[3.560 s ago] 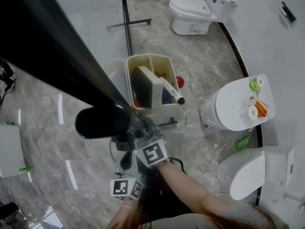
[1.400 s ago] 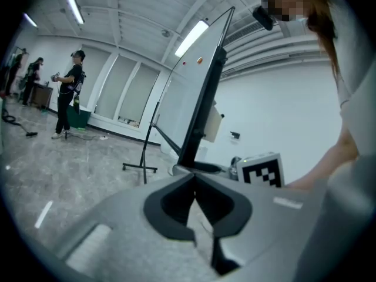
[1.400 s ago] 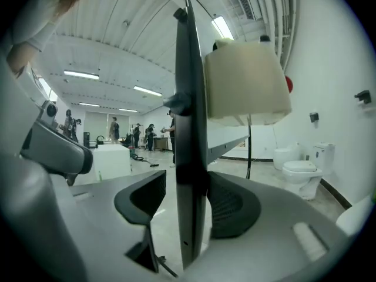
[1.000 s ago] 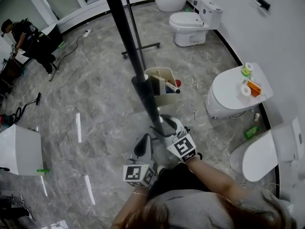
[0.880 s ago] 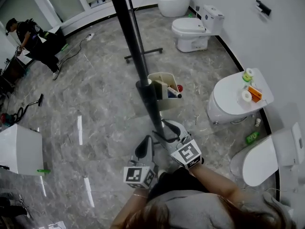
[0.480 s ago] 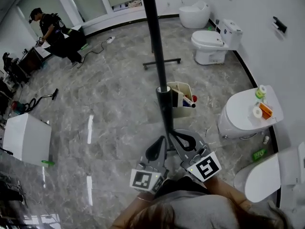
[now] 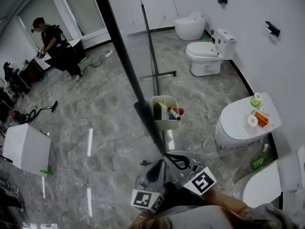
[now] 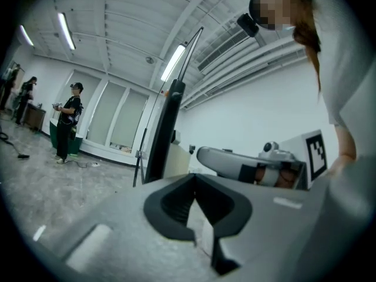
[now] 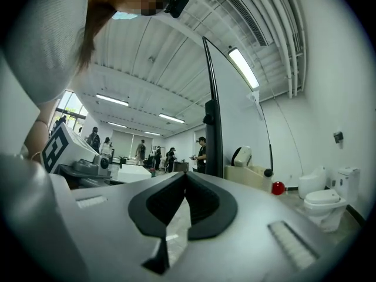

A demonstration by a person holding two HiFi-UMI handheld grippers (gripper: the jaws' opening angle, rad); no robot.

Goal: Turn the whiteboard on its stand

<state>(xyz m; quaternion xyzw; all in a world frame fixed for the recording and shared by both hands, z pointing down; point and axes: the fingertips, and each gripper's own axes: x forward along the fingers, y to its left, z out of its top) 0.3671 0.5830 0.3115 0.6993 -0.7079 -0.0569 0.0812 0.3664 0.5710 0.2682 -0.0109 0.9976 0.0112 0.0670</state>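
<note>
Seems largely done: whiteboard [image 7: 121,56] tilted edge-on across its stand [image 7: 149,42]; left gripper [image 7: 157,165] and right gripper [image 7: 172,157] beneath, jaws together, gripping nothing. Perhaps final settling left.

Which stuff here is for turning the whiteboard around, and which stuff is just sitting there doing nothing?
For the job:
whiteboard
its stand
left gripper, shut and empty
right gripper, shut and empty

Just lying about:
marker bin
toilet
rolls on the white lid
</note>
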